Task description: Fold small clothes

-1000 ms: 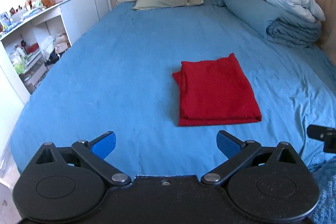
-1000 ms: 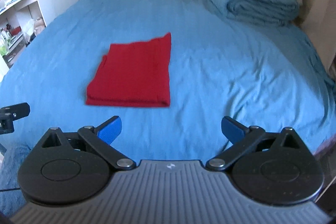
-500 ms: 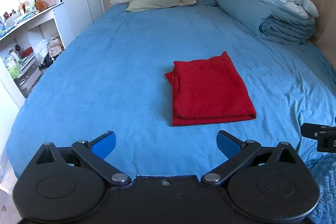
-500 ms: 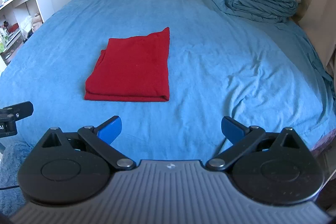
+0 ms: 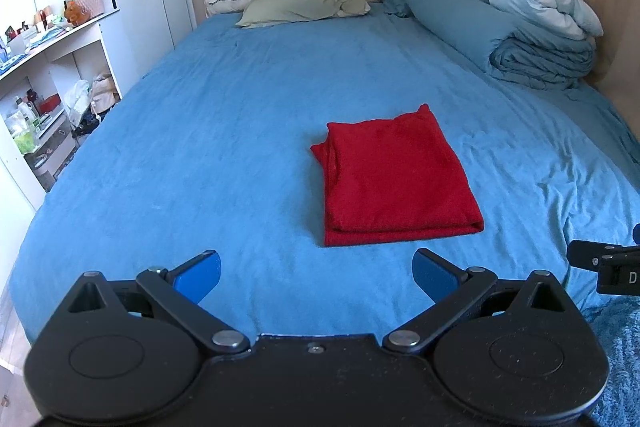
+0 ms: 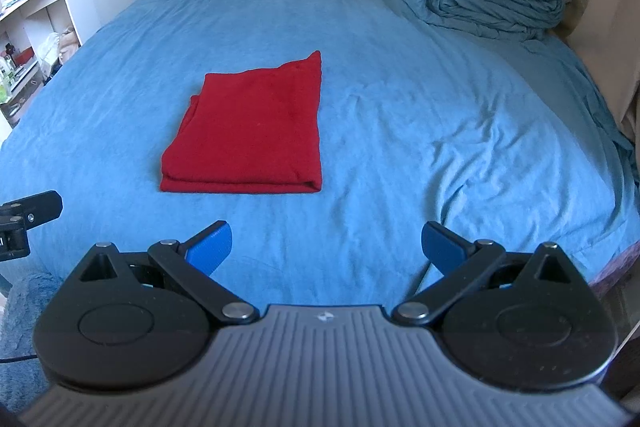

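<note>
Because the red cloth [image 5: 394, 175] looks soft, light and limp, folded flat at mid-frame on the bed [image 5: 224, 147], I would pinch its thick near edge; the left hand-held gripper [image 5: 316, 273] and right hand-held gripper [image 6: 326, 241] gape wide, empty.

Bedroom things around the blue bed sheet [image 5: 224, 131]

Green pillow [image 5: 304, 9] at 12 o'clock, rolled duvet [image 5: 520, 43] at 2, white shelves [image 5: 44, 75] at 9.

We see the folded cloth [image 5: 394, 175] lying mid-bed [image 5: 224, 131], toward the foot edge. The pillow [image 5: 304, 9] rests at the head edge, rolled duvets [image 5: 520, 39] by the head-right corner, shelves [image 5: 44, 75] beyond the left edge.
</note>
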Action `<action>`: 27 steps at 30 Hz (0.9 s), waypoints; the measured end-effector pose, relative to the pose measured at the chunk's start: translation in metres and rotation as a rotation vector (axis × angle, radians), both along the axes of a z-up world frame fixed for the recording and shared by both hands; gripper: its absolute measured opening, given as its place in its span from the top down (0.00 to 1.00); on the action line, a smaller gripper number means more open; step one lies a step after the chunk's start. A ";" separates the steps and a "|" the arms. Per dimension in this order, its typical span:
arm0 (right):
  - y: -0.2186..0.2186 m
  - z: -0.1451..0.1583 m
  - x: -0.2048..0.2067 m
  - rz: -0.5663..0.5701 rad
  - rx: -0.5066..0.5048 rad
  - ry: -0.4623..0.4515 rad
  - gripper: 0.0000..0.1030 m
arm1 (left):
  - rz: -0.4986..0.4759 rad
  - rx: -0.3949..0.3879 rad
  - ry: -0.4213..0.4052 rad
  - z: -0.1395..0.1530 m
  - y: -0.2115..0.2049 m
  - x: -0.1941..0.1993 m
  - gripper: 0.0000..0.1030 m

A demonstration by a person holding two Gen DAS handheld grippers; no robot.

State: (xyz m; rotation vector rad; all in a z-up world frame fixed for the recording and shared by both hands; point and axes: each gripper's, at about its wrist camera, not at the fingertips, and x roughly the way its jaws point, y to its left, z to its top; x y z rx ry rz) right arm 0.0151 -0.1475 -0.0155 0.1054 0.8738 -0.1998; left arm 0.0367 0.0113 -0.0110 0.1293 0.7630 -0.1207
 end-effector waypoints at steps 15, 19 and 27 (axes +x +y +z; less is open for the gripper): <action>0.001 -0.001 0.000 -0.002 0.004 0.002 0.00 | -0.009 0.001 -0.010 0.002 0.001 -0.002 0.00; 0.001 -0.001 0.000 -0.003 0.004 0.002 0.00 | -0.009 -0.001 -0.009 0.002 0.002 -0.002 0.00; 0.002 -0.002 0.001 0.000 0.005 0.006 0.00 | -0.012 -0.004 -0.007 0.002 0.003 -0.001 0.00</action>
